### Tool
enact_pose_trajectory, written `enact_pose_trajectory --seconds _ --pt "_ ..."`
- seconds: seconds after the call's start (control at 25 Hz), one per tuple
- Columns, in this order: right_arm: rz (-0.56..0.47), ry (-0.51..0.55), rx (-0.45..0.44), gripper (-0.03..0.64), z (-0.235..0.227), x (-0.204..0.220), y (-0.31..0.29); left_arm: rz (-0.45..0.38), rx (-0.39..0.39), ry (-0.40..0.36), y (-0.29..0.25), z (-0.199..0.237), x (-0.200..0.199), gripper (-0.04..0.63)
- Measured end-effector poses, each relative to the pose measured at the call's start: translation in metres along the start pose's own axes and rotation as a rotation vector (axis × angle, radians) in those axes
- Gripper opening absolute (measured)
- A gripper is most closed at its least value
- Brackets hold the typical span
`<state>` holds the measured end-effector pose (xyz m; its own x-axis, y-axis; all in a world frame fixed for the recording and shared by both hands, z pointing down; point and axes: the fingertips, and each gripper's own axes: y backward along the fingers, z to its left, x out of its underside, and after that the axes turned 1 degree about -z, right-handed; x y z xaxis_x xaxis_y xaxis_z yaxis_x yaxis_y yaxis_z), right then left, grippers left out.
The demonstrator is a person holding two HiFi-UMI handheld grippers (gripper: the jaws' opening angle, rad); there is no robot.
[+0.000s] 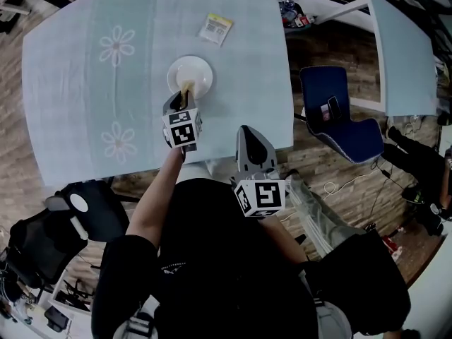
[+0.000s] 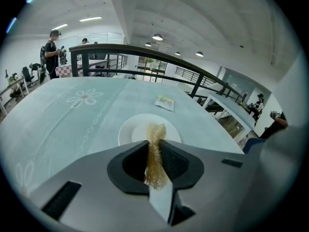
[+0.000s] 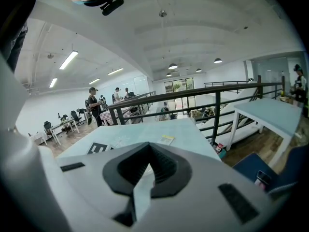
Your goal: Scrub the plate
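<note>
A white plate [image 1: 191,73] sits mid-table on the pale blue cloth, and it also shows in the left gripper view [image 2: 131,128]. My left gripper [image 1: 182,103] hovers at the plate's near rim, shut on a golden wire scrubber [image 1: 187,89]. In its own view the left gripper [image 2: 153,142] pinches the scrubber [image 2: 155,151], whose frayed tip hangs over the plate; whether it touches I cannot tell. My right gripper [image 1: 248,134] hangs over the table's front edge, right of the plate. In its own view the right gripper [image 3: 147,148] is shut with nothing in it.
A small yellow packet [image 1: 215,28] lies on the table [image 1: 85,104] beyond the plate. A blue chair [image 1: 339,115] stands to the right, a black chair [image 1: 49,235] at lower left. A second table [image 1: 399,55] and a railing lie further right. People stand in the distance.
</note>
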<state>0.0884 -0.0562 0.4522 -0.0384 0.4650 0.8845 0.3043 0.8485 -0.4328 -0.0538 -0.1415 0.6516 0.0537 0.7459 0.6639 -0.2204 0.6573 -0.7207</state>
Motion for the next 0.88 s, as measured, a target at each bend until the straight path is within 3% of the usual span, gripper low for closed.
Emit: enact_pose_trajectory --seconds 0.32,0.88 --pt "-0.002 -0.025 0.063 0.009 -0.018 0.004 0.013 0.036 0.06 -0.058 -0.012 -0.032 0.004 0.069" --pt "0.006 -0.028 0.048 0.009 -0.014 0.005 0.009 0.055 0.027 -0.046 -0.015 -0.015 0.009 0.069"
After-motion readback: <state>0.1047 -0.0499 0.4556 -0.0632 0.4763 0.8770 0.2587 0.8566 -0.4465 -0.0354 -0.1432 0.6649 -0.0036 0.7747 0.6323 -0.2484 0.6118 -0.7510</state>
